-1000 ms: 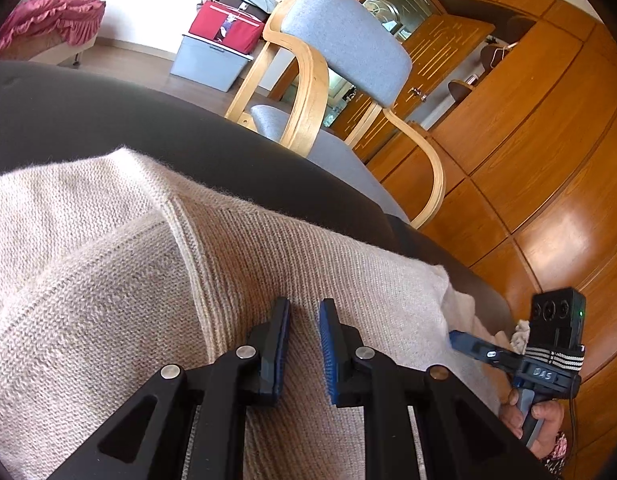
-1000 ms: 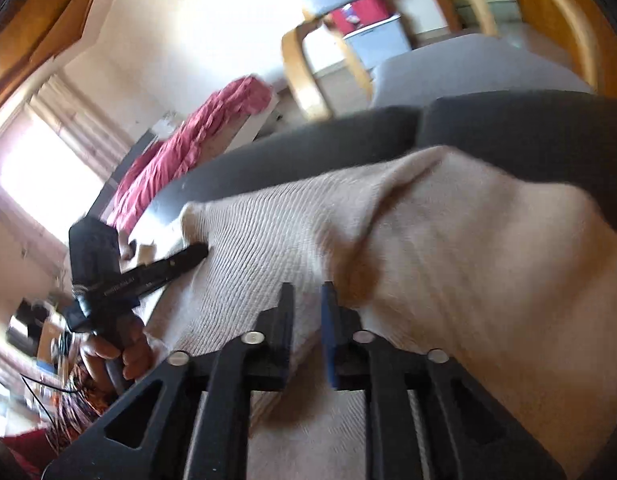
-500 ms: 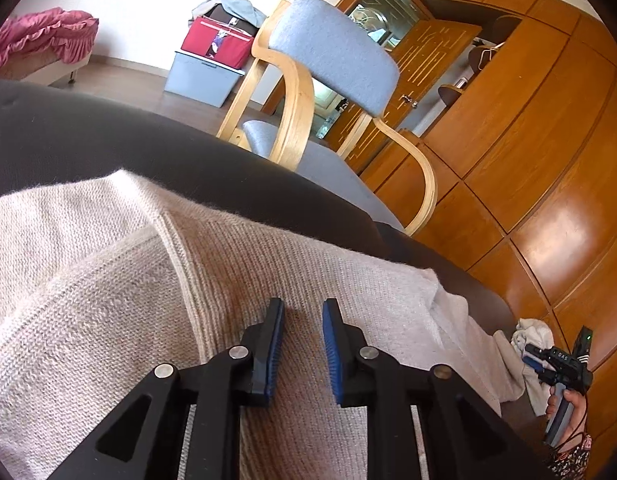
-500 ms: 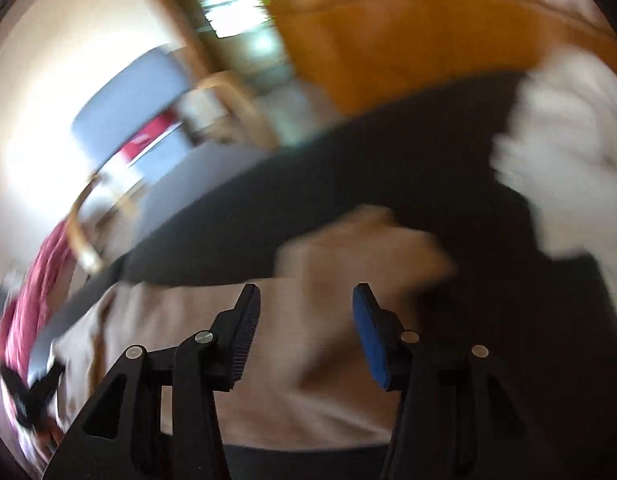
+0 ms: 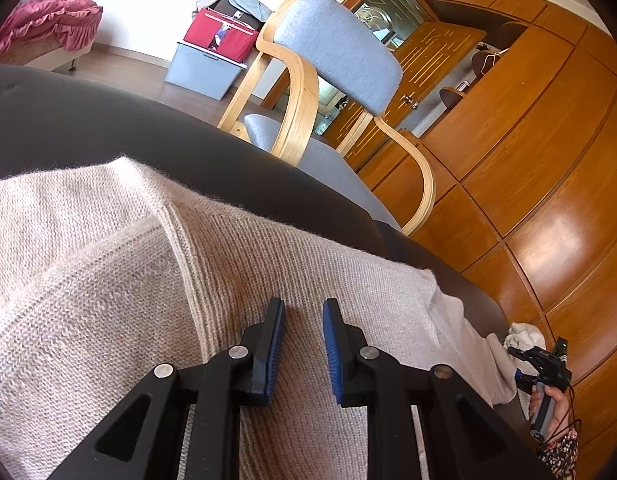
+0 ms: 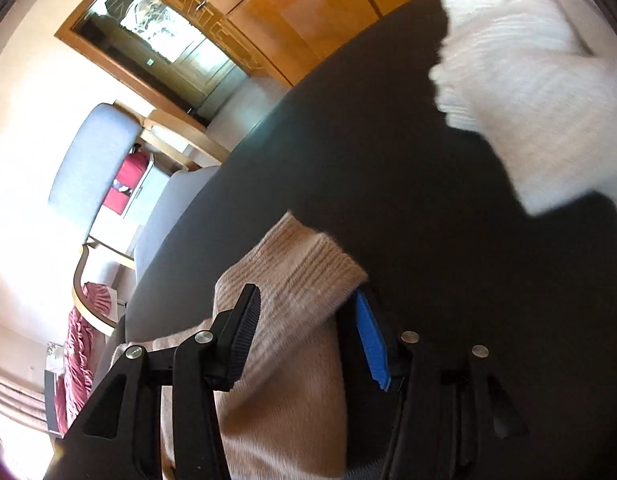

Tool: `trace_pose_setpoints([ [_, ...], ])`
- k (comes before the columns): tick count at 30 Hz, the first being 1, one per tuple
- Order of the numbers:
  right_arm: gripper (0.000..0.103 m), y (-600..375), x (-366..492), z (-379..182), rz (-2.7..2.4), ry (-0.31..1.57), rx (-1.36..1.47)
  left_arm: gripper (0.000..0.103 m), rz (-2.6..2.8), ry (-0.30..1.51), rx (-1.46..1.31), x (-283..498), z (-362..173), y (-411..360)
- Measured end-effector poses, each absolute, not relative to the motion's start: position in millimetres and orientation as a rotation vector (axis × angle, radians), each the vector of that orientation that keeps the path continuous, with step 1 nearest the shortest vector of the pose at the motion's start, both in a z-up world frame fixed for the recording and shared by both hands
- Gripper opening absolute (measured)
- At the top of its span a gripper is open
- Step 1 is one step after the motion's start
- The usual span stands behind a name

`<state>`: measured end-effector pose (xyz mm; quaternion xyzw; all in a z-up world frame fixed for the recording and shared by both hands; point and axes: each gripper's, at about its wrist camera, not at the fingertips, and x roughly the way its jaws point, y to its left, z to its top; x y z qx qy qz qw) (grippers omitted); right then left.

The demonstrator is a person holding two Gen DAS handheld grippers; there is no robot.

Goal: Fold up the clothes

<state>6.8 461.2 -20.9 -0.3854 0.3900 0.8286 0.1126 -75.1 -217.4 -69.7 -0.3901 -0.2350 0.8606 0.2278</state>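
Spanning both views, a dark padded surface [image 5: 108, 128] is covered by the beige sweater [image 5: 88, 280]. At 12 o'clock a grey chair [image 5: 340, 48] is seen; at 11, a grey bin [image 5: 200, 72] holding a red bag [image 5: 224, 36]. The left gripper [image 5: 302, 346] is held parted, empty, above the knit. The right gripper [image 6: 308, 340] is closing around the sweater cuff [image 6: 304, 264].
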Motion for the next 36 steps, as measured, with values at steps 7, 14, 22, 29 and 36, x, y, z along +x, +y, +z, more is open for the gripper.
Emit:
trace_pose_setpoints([
  [7,0.015,432,-3,0,2.512,1.042,-1.112,0.019,2.360,-0.661,-1.075,-76,-71,-219],
  [14,0.015,384,-9,59,2.669,0.873,-1.043,0.019,2.349,-0.679,-1.072,-74,-71,-220],
  [22,0.015,300,-39,103,2.880,0.791,-1.064,0.019,2.340,-0.693,-1.070,-73,-71,-220],
  [29,0.015,219,-66,103,3.024,0.692,-1.152,0.019,2.330,-0.708,-1.068,-74,-73,-220],
  [36,0.031,193,-79,44,2.941,0.538,-1.351,0.019,2.322,-0.720,-1.067,-74,-75,-219],
])
